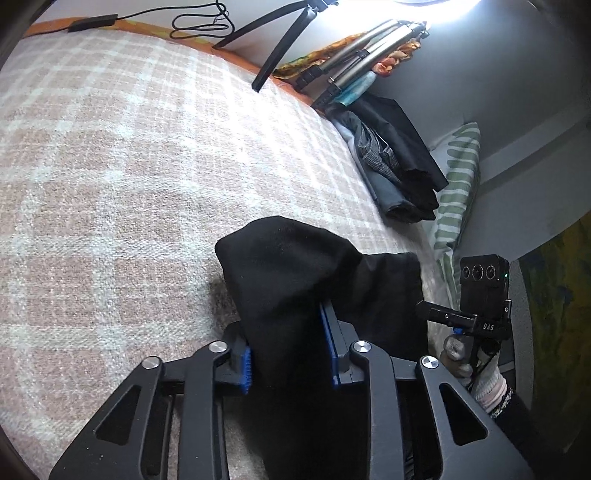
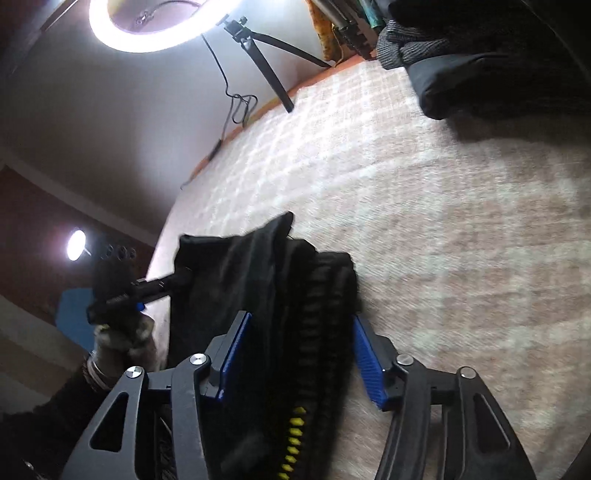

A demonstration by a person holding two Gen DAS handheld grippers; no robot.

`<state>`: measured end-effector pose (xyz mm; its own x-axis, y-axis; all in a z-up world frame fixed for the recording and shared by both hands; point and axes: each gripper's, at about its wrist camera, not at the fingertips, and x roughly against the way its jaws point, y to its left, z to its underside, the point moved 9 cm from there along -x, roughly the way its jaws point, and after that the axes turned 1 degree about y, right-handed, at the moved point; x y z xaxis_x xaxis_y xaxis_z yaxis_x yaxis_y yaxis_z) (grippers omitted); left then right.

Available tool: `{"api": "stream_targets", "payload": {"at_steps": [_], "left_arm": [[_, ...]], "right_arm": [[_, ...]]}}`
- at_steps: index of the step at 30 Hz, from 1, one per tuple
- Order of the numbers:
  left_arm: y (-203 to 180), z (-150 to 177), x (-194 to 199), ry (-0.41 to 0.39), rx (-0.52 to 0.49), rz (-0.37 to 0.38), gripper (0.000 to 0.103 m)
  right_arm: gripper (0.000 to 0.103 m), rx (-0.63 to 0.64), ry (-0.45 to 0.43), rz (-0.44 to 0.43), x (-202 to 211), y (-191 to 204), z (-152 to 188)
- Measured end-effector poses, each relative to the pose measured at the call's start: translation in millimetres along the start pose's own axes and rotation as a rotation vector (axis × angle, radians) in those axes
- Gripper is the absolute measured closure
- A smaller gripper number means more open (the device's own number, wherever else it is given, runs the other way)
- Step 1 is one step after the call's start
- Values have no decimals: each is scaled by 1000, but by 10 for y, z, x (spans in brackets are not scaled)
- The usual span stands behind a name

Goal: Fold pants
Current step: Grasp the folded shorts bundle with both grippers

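Observation:
Black pants [image 1: 295, 273] are held up over a bed with a pink and white checked cover [image 1: 110, 166]. My left gripper [image 1: 290, 354] is shut on a fold of the black cloth, which bulges out past the blue pads. My right gripper [image 2: 299, 350] is shut on the pants' ribbed elastic waistband [image 2: 325, 295]; a yellow-marked label shows low in that view. The pants [image 2: 236, 266] stretch from it to the other gripper [image 2: 162, 286] at the left. The right gripper's camera and gloved hand also show in the left wrist view [image 1: 480, 295].
A stack of folded dark clothes [image 1: 391, 166] lies at the bed's far right edge, beside a green striped pillow [image 1: 458, 192]. A ring light [image 2: 147, 26] on a tripod [image 1: 280, 48], cables and another folded tripod [image 1: 369, 51] stand along the far edge.

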<state>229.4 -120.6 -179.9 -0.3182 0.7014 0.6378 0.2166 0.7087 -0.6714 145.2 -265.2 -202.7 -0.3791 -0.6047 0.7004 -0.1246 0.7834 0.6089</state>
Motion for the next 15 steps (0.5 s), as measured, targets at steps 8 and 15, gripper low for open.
{"api": "stream_targets", "payload": {"at_steps": [8,15], "left_arm": [[-22,-41,-53,-27,-40,-58,90],[-178,-96,5,-79,-128,-77,95]], "right_arm": [[82,27,-45,98,-75,103,-95],[87,84,-113,213,100,245,-124]]}}
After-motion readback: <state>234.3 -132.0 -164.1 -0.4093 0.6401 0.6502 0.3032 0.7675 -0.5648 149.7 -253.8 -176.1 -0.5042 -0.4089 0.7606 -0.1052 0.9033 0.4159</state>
